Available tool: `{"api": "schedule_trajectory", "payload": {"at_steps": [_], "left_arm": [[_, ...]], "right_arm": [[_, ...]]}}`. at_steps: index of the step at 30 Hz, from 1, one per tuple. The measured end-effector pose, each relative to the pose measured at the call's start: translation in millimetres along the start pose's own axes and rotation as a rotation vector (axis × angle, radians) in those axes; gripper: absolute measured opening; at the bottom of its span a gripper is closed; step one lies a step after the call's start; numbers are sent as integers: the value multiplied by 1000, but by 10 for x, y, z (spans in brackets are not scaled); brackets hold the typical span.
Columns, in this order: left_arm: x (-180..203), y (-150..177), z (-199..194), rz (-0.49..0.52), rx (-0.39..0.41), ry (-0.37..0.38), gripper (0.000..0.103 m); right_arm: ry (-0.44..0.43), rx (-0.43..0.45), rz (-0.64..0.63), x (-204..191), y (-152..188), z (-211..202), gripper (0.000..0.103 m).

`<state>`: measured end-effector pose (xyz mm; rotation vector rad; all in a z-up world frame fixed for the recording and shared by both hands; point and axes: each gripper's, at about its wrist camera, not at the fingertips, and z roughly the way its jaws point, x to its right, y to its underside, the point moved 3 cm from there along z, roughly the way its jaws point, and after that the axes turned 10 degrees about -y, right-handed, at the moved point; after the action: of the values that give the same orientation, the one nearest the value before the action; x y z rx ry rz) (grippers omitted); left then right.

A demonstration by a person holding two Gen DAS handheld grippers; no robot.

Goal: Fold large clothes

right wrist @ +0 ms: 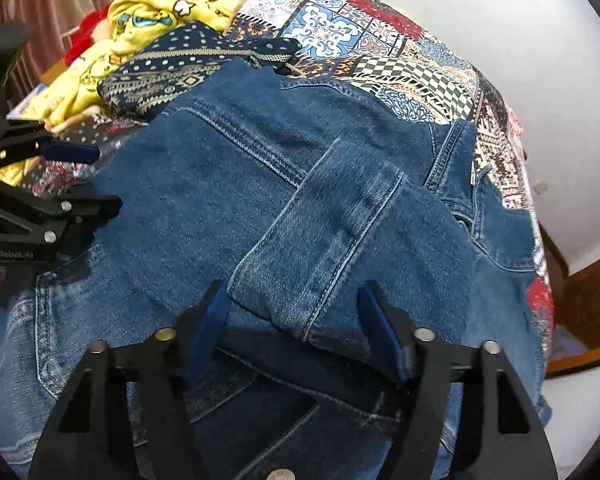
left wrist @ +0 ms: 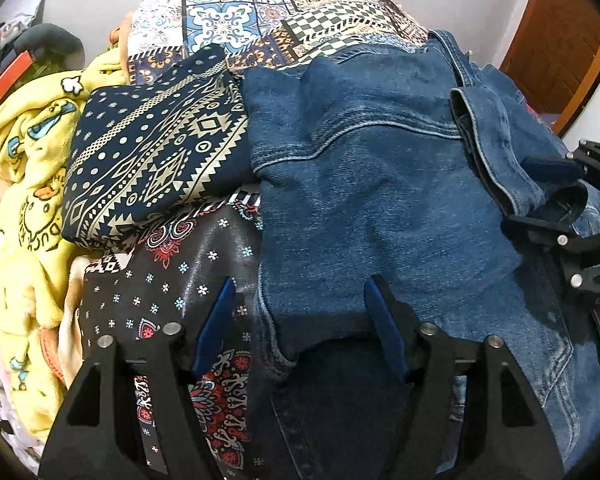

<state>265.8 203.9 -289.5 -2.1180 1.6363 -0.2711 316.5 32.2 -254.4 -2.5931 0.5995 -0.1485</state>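
Note:
A blue denim jacket lies spread on a patterned bedspread, and it also fills the right wrist view. One sleeve is folded across its body, cuff toward me. My left gripper is open over the jacket's left edge, holding nothing. My right gripper is open with the sleeve cuff lying between its fingers. The right gripper also shows at the right edge of the left wrist view, and the left gripper shows at the left edge of the right wrist view.
A folded navy patterned cloth lies left of the jacket on a dark floral cloth. A yellow cartoon-print blanket is piled further left. A white wall and a wooden door stand behind.

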Motion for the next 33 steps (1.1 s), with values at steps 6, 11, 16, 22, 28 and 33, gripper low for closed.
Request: {"api": "schedule_trajectory", "payload": {"at_steps": [6, 11, 16, 22, 28, 33], "left_arm": [[-55, -7, -10, -19, -21, 7, 70], [-150, -98, -289, -22, 30, -21, 70], [-326, -280, -604, -61, 101, -57, 70], [-309, -417, -712, -91, 106, -41, 70], [151, -391, -593, -38, 56, 24, 70], [576, -308, -456, 47, 15, 51, 70]], "right_arm": [[-19, 11, 34, 32, 7, -62, 18], [-61, 134, 178, 291, 16, -443, 15], [-29, 290, 293, 601, 85, -984, 14], [11, 427, 436, 1012, 396, -1495, 13], [20, 421, 549, 1244, 789, -1497, 12], [0, 361, 638, 1365, 1129, -1282, 11]]}}
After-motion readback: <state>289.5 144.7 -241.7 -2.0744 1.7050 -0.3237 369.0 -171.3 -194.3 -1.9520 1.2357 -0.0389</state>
